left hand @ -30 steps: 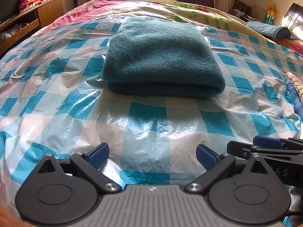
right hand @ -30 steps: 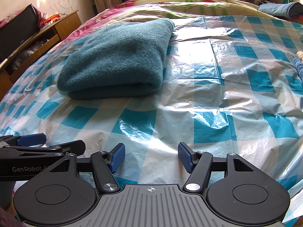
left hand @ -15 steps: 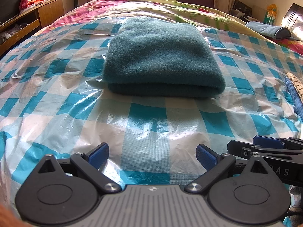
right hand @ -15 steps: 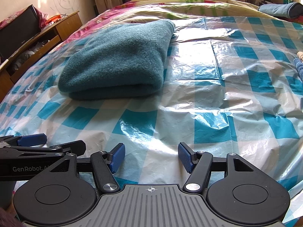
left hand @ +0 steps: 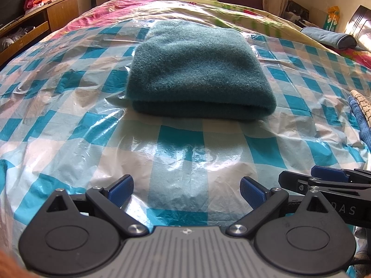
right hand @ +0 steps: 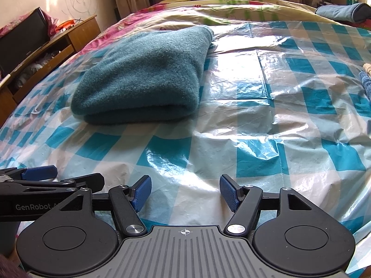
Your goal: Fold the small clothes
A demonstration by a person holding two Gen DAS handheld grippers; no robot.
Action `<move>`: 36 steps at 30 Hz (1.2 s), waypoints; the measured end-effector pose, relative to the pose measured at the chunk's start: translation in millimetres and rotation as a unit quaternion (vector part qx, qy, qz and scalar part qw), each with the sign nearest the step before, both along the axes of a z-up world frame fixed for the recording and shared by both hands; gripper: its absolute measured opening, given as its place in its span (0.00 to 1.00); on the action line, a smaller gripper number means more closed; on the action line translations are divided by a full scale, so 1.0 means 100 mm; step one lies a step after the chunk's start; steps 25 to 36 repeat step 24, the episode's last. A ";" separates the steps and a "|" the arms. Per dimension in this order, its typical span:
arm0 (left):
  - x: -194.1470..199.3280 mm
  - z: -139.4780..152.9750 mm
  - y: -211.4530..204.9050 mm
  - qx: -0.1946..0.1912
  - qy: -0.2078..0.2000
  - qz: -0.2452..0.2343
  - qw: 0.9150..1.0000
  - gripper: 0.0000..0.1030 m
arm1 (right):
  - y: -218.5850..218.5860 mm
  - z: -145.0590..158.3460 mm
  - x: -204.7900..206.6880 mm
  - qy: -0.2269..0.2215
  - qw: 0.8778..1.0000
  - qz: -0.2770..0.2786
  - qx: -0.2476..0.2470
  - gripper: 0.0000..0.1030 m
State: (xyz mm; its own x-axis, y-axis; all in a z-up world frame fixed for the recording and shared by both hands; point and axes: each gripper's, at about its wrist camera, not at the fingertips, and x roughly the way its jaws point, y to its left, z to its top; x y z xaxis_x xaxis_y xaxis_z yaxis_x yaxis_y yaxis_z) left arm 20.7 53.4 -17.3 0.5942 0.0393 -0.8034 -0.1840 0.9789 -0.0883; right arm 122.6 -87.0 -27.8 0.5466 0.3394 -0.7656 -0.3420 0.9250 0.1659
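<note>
Over on my left stood a wooden cabinet (left hand: 55, 16) against the wall, and beside it began the bed, spread with a shiny blue-and-white checked plastic sheet (left hand: 176, 153). My left gripper (left hand: 186, 191) hung low over the near part of that sheet with its jaws spread wide and nothing between the blue pads (left hand: 121, 188); it touched no cloth. Straight ahead of it, well apart from the fingertips, lay the folded teal garment (left hand: 197, 69), a thick fuzzy bundle doubled over itself with its rounded fold facing me and its layers stacked flat on the sheet. To the right of my left gripper, just beside it, the fingers of my right gripper (left hand: 324, 180) poked into view. From the right wrist camera, my right gripper (right hand: 185, 193) also hovered over the sheet (right hand: 255, 139), its jaws parted and empty, and the folded teal garment (right hand: 143, 74) sat ahead and off to the left of it, not in line with the gap between the pads. Further right, at the edge of the bed, a strip of blue and cream knitted cloth (left hand: 359, 108) lay on the sheet, and a grey-blue rolled cushion (left hand: 329, 37) rested near the far right corner.
</note>
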 end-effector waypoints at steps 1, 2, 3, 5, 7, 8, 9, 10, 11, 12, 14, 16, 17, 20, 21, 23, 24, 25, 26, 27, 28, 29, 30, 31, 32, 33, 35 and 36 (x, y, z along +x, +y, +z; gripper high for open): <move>0.00 0.00 0.00 0.000 0.001 0.000 1.000 0.99 | 0.00 0.00 0.00 0.000 1.000 0.000 0.000 0.64; 0.01 0.00 0.00 0.000 0.002 0.000 1.000 0.99 | 0.00 0.00 0.00 0.000 1.000 0.000 0.000 0.64; 0.01 0.00 0.00 -0.001 0.004 -0.001 1.000 0.99 | 0.00 0.00 0.00 0.000 1.000 0.000 0.000 0.64; 0.02 0.00 0.00 -0.001 0.008 -0.002 1.000 1.00 | 0.00 0.00 0.00 0.000 1.000 -0.001 0.000 0.64; 0.03 0.00 0.00 -0.005 0.010 -0.003 1.000 1.00 | 0.00 0.00 0.00 0.000 1.000 -0.001 0.001 0.64; 0.03 0.00 0.00 -0.007 0.010 -0.003 1.000 1.00 | 0.00 0.01 0.00 -0.001 1.000 -0.001 0.001 0.64; 0.03 0.00 0.01 -0.012 0.008 -0.003 1.000 1.00 | -0.01 0.01 0.00 -0.001 1.000 -0.002 0.002 0.64; 0.03 0.00 0.03 -0.019 0.006 -0.001 1.000 1.00 | -0.01 0.01 0.00 -0.001 1.000 -0.002 0.003 0.64; 0.03 0.00 0.04 -0.025 0.004 0.001 1.000 1.00 | -0.01 0.01 0.00 -0.002 1.000 -0.001 0.004 0.64; 0.02 0.01 0.06 -0.030 0.002 0.004 1.000 1.00 | -0.01 0.01 -0.01 -0.002 1.000 0.000 0.005 0.64; 0.02 0.01 0.06 -0.030 0.000 0.009 1.000 1.00 | 0.00 0.01 -0.01 -0.003 1.000 0.001 0.005 0.65; 0.01 0.01 0.05 -0.026 -0.001 0.010 1.000 1.00 | 0.00 0.01 -0.02 -0.004 1.000 0.001 0.005 0.65; 0.01 0.01 0.04 -0.023 -0.001 0.010 1.000 1.00 | 0.00 0.01 -0.01 -0.004 1.000 0.001 0.006 0.65; 0.01 0.01 0.03 -0.015 -0.003 0.011 1.000 1.00 | -0.01 0.01 -0.01 -0.003 1.000 -0.001 0.005 0.65; 0.01 0.01 0.03 -0.012 -0.004 0.014 1.000 1.00 | -0.01 0.01 -0.01 -0.003 1.000 -0.001 0.006 0.65; 0.00 0.01 0.03 -0.011 -0.006 0.018 1.000 1.00 | -0.01 0.01 -0.01 -0.003 1.000 0.000 0.005 0.66; 0.00 0.02 0.04 -0.012 -0.006 0.018 1.000 1.00 | 0.00 0.01 -0.01 -0.004 1.000 0.000 0.005 0.66; 0.00 0.02 0.04 -0.012 -0.006 0.018 1.000 1.00 | 0.00 0.01 -0.01 -0.004 1.000 0.000 0.005 0.66; 0.00 0.02 0.04 -0.012 -0.006 0.018 1.000 1.00 | 0.00 0.01 -0.01 -0.004 1.000 0.000 0.005 0.66; 0.00 0.02 0.04 -0.012 -0.006 0.018 1.000 1.00 | 0.00 0.01 -0.01 -0.004 1.000 0.000 0.005 0.66; 0.00 0.02 0.04 -0.012 -0.006 0.018 1.000 1.00 | 0.00 0.01 -0.01 -0.004 1.000 0.000 0.005 0.66; 0.00 0.02 0.04 -0.012 -0.006 0.018 1.000 1.00 | 0.00 0.01 -0.01 -0.004 1.000 0.000 0.005 0.66; 0.00 0.02 0.04 -0.012 -0.006 0.018 1.000 1.00 | 0.00 0.01 -0.01 -0.004 1.000 0.000 0.005 0.66; 0.00 0.02 0.04 -0.012 -0.006 0.018 1.000 1.00 | 0.00 0.01 -0.01 -0.004 1.000 0.000 0.005 0.66; 0.00 0.02 0.04 -0.012 -0.006 0.018 1.000 1.00 | 0.00 0.01 -0.01 -0.004 1.000 0.000 0.005 0.66; 0.00 0.02 0.04 -0.012 -0.006 0.018 1.000 1.00 | 0.00 0.01 -0.01 -0.004 1.000 0.000 0.005 0.66; 0.00 0.02 0.04 -0.012 -0.006 0.018 1.000 1.00 | 0.00 0.01 -0.01 -0.004 1.000 0.000 0.005 0.66; 0.00 0.02 0.04 -0.012 -0.006 0.018 1.000 1.00 | 0.00 0.01 -0.01 -0.004 1.000 0.000 0.005 0.66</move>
